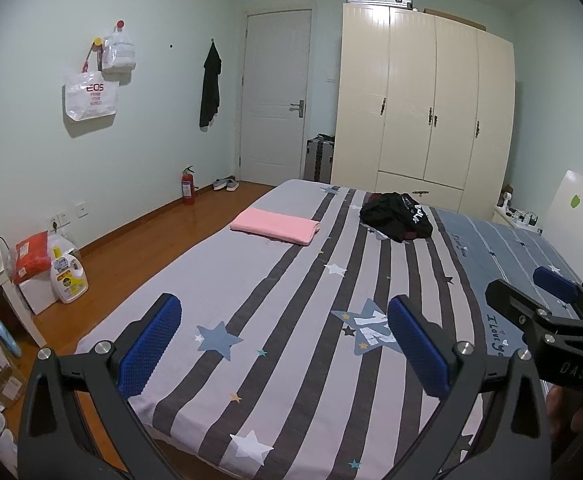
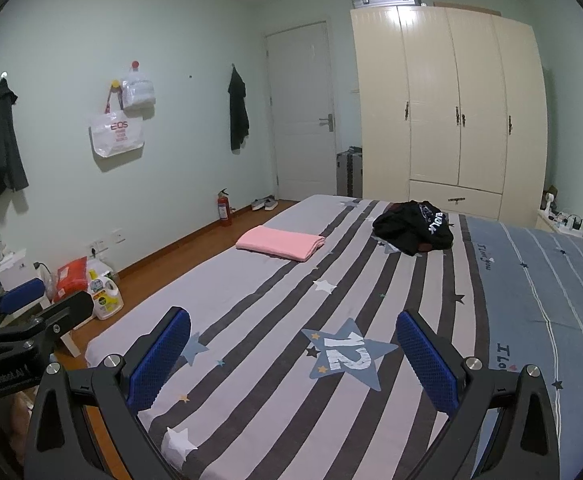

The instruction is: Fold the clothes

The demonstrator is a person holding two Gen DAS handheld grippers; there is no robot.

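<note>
Dim, cool indoor light in a bedroom seen through two fisheye lenses.

Light comes from overhead and glares white on the glossy doors of the wardrobe (image 1: 423,96), brightest near its top, with a softer sheen on the wood floor (image 1: 139,248) by the wall. The bags (image 1: 91,96) and the dark jacket (image 1: 210,84) hung on the wall cast soft shadows down and to one side. Both views bend hard toward the edges (the wardrobe bows outward and the wall (image 2: 51,60) curves), and black vignetting fills every corner. The middle of the bed (image 2: 291,280) is fairly sharp; the far room is grainy, and small print on the bags is smeared.
</note>
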